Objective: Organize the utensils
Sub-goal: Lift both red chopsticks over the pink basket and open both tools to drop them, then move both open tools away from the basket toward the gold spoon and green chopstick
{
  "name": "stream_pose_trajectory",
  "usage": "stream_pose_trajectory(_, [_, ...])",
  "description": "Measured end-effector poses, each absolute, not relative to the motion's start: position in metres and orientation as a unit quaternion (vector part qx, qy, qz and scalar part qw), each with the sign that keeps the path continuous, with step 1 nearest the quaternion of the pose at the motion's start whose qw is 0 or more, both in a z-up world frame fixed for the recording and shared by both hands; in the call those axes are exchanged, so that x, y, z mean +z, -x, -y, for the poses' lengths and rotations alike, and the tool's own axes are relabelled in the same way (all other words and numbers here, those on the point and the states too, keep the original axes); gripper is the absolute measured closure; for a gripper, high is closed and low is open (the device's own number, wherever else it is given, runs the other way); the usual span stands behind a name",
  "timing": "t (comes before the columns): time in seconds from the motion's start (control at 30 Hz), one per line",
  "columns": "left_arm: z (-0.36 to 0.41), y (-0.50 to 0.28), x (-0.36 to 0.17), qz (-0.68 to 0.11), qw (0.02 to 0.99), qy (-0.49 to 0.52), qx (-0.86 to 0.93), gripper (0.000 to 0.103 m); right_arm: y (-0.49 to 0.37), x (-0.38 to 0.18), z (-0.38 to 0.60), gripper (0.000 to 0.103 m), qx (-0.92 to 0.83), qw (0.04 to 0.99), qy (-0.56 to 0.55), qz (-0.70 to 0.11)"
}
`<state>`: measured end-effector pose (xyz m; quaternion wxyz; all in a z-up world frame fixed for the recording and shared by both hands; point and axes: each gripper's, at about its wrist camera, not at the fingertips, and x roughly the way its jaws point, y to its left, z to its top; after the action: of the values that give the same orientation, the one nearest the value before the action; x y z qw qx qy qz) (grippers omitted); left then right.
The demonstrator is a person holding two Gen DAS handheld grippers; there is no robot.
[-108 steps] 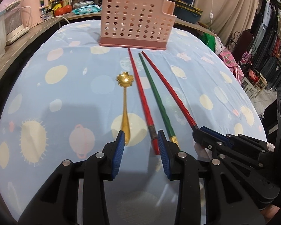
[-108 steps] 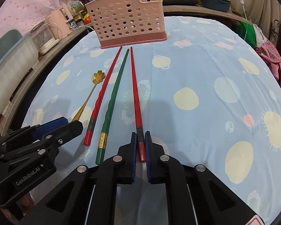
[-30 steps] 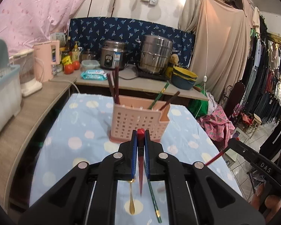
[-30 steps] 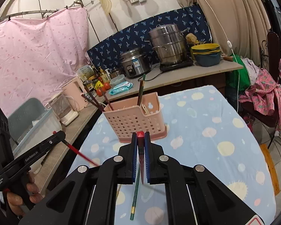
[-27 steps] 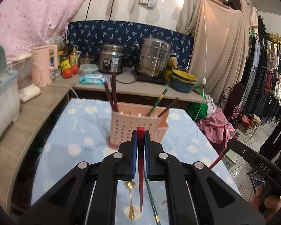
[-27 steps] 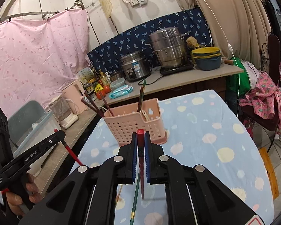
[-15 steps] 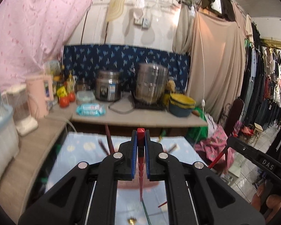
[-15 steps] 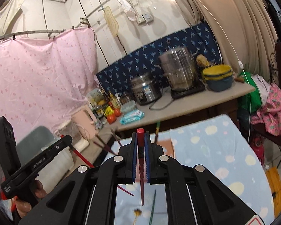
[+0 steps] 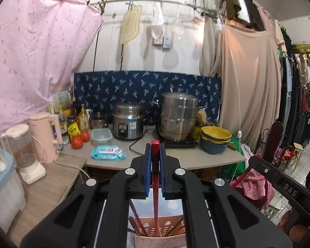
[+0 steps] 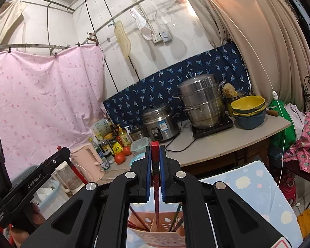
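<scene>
The left gripper is pinched tight on a red chopstick that hangs point-down between its blue pads, its tip over the pink perforated utensil basket below. The right gripper is clamped the same way on a second red chopstick, whose point hangs above the basket's open top. Dark chopsticks already lean inside the basket, on both sides of the hanging red ones. The black arms of each gripper hide most of the basket and of the blue spotted tablecloth under it, so I cannot tell whether either tip is past the rim. Each gripper shows at the edge of the other's view, a red stick slanting down from it. Beyond the table a counter carries a steel rice cooker, a stacked steel steamer pot on a black hob, yellow and blue bowls, a pack of wet wipes, a clear lidded box, two tomatoes, sauce bottles, a pink kettle and a blender. Behind hang a pink sheet, a navy patterned cloth and a beige curtain, with clothes racks off to the right.
</scene>
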<state>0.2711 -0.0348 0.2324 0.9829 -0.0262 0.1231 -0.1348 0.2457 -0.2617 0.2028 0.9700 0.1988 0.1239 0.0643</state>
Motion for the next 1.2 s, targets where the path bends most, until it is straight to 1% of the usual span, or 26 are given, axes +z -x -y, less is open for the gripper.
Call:
stream_pose_trajectory(0.27, [0.034, -0.299, 0.188, -0.174, 0.976, 0.023, -0.126, 0.096, -0.276, 0.157, 0.256, 0.096, 0.058, 0.961, -0.193, -0.187])
stream_pose_trajectory(0.5, [0.035, -0.305, 0.171, -0.192, 0.973, 0.025, -0.125, 0.095, -0.286, 0.136, 0.245, 0.095, 0.061, 0.957, -0.179, -0.218])
stream_pose_trajectory(0.57, [0.035, -0.303, 0.169, -0.194, 0.973, 0.024, -0.121, 0.087, -0.283, 0.134, 0.245, 0.084, 0.050, 0.960, -0.176, -0.213])
stream_pose_trajectory(0.6, [0.033, -0.302, 0.168, -0.194, 0.973, 0.025, -0.119, 0.078, -0.280, 0.134, 0.246, 0.075, 0.049, 0.960, -0.178, -0.210])
stream_pose_trajectory(0.63, [0.032, -0.300, 0.167, -0.193, 0.974, 0.025, -0.115, 0.072, -0.278, 0.134, 0.247, 0.071, 0.047, 0.960, -0.181, -0.208])
stream_pose_trajectory(0.7, [0.031, -0.297, 0.167, -0.192, 0.975, 0.025, -0.112, 0.070, -0.275, 0.133, 0.249, 0.071, 0.046, 0.959, -0.185, -0.208])
stream_pose_trajectory(0.97, [0.024, -0.276, 0.161, -0.203, 0.972, 0.028, -0.115, 0.070, -0.254, 0.129, 0.250, 0.071, 0.046, 0.958, -0.185, -0.215])
stream_pose_trajectory(1.2, [0.019, -0.240, 0.135, -0.229, 0.966, 0.019, -0.119, 0.070, -0.216, 0.107, 0.245, 0.070, 0.047, 0.953, -0.174, -0.242])
